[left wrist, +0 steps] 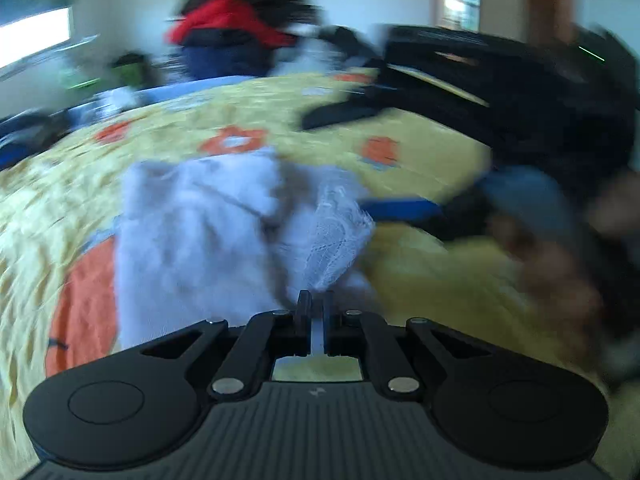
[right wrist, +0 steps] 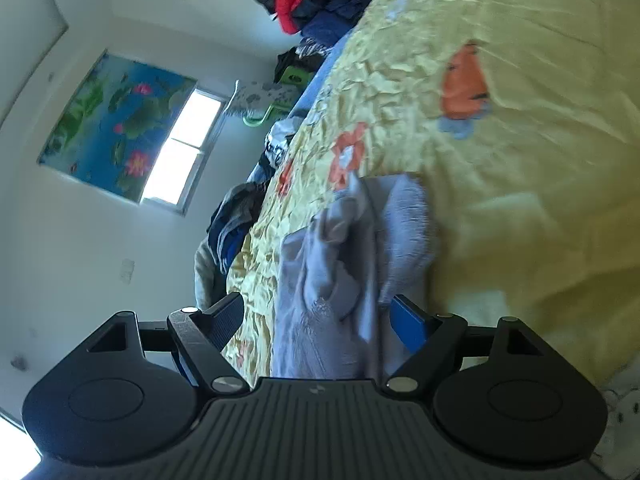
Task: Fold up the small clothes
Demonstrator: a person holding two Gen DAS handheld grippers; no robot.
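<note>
A small pale lavender-white garment (left wrist: 192,232) with a lace-trimmed part lies crumpled on the yellow flowered bedspread (left wrist: 420,272). My left gripper (left wrist: 315,300) is shut, its tips pinching the garment's near edge by the lace. In the right wrist view the same garment (right wrist: 336,264) runs between the wide-apart fingers of my right gripper (right wrist: 316,308), whose pads do not press on it. From the left wrist view the right gripper (left wrist: 372,160) reaches in from the right, open, its blue pad (left wrist: 400,208) beside the cloth, with a person's hand (left wrist: 560,264) behind it, blurred.
A heap of red, navy and black clothes (left wrist: 232,36) sits at the bed's far end. More clothes (right wrist: 236,220) and a green object (right wrist: 294,76) lie along the bed's far side. A window (right wrist: 180,148) and a flower picture (right wrist: 108,120) are on the wall.
</note>
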